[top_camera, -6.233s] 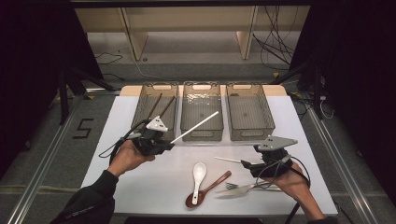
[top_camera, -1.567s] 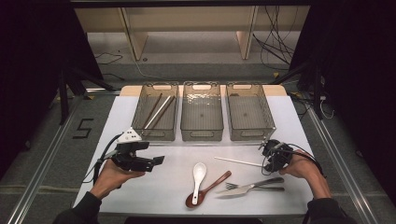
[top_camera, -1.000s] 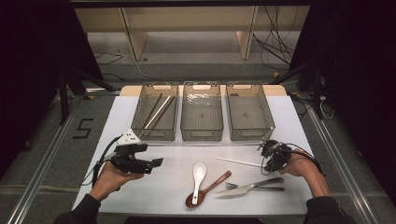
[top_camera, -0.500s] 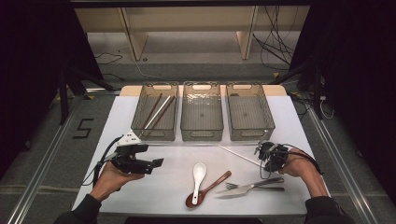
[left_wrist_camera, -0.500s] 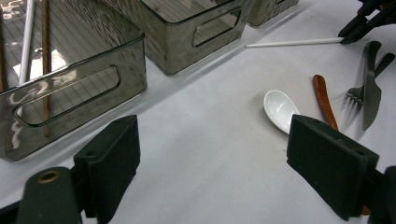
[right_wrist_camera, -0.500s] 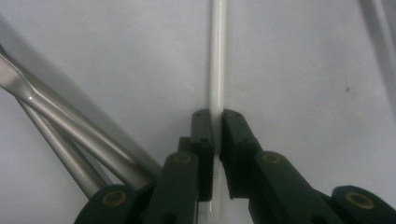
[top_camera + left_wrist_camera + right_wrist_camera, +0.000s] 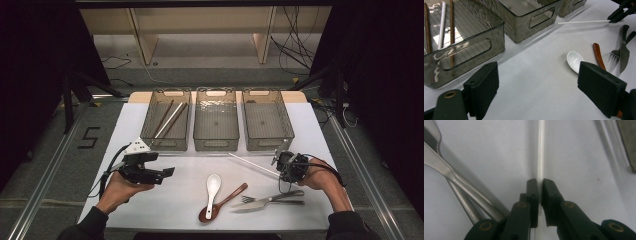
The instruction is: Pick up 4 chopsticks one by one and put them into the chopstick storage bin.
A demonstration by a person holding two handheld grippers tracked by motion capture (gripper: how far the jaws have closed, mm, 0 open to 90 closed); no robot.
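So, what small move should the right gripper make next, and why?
Probably lift the white chopstick and carry it toward the left bin. The right gripper is shut on one end of it, and that bin already holds another white chopstick with two brown ones. The left gripper is open with nothing in it.

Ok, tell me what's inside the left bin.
The left bin holds two brown chopsticks and one white chopstick. Its tinted front wall blurs their lower ends, so anything small there can't be ruled out.
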